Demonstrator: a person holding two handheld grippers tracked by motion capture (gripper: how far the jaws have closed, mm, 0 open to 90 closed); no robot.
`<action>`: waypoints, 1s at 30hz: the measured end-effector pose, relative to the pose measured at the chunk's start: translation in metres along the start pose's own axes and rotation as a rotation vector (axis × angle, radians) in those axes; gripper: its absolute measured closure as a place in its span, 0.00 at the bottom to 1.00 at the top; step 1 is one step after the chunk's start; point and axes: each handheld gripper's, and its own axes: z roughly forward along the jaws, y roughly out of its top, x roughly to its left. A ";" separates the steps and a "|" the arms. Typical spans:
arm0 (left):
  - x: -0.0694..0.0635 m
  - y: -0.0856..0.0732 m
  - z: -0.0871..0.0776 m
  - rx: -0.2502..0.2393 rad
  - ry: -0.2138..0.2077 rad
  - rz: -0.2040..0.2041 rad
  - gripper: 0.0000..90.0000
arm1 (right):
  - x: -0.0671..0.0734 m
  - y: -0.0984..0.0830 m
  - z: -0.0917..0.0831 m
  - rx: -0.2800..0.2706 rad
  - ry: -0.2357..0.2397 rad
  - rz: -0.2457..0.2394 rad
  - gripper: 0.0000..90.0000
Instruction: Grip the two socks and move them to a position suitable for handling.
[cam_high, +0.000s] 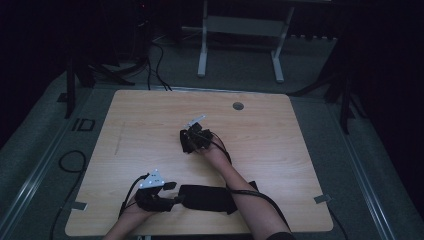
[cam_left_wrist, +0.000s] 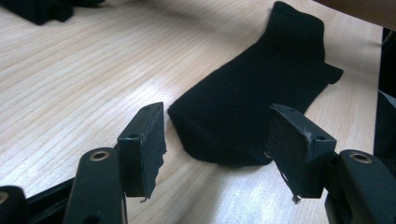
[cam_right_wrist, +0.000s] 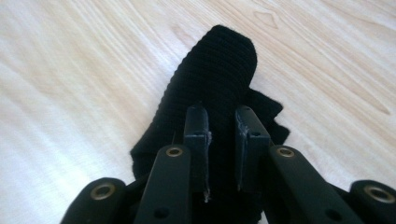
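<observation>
Two black socks on a pale wooden table (cam_high: 150, 125), well apart from each other

Near the front edge, a flat sock (cam_high: 207, 198) lying stretched out, its closed end pointing toward the left gripper (cam_high: 172, 192). In the left gripper view, same flat sock (cam_left_wrist: 261, 93) spread on the wood, rounded end sitting in the gap ahead of the jaws; pads parted and clear of the fabric on both sides, nothing gripped. Left gripper (cam_left_wrist: 217, 140) resting low, just beside the sock's end

Toward the middle of the table, right gripper (cam_high: 192, 142) pressed down over a bunched sock (hard to make out from above, dark on dark). In the right gripper view, bunched sock (cam_right_wrist: 219, 79) humped up in a ribbed fold, with the right gripper (cam_right_wrist: 220, 135) narrowed onto it: jaws close together, a ridge of knit pinched between the pads, rest of the fabric trailing off beneath and to the sides

Right forearm (cam_high: 250, 200) crossing over the flat sock's far end
</observation>
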 end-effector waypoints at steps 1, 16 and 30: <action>0.001 0.000 0.000 -0.002 -0.001 -0.007 0.42 | 0.000 -0.001 -0.003 -0.003 0.013 -0.003 0.87; 0.020 0.022 -0.004 -0.042 0.115 -0.073 0.42 | 0.004 -0.030 -0.117 -0.205 0.203 -0.046 0.87; -0.011 0.067 0.004 -0.090 0.015 0.040 0.44 | 0.030 -0.080 -0.161 -0.244 0.317 -0.107 0.86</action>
